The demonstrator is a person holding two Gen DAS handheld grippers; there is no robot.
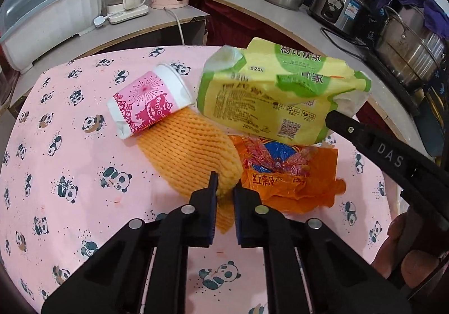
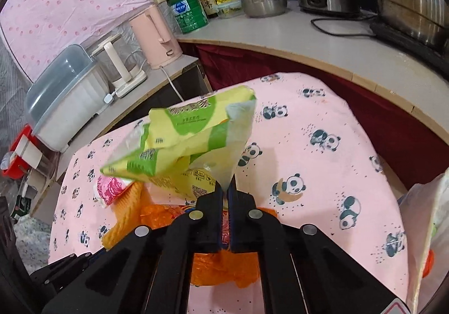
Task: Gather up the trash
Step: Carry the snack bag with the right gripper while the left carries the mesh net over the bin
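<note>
Left tongs [image 1: 225, 187] on orange netting [image 1: 190, 151], table edge [image 1: 126, 52] beyond.

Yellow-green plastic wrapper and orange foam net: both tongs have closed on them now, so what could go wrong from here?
1. The right tongs pinch only a thin clear corner of the yellow-green plastic wrapper; it may slip or tear when lifted.
2. The pink paper cup lies against the orange foam net that the left tongs grip; lifting the net may roll the cup away.
3. The crumpled orange plastic bag lies under both and may be dragged along.
</note>
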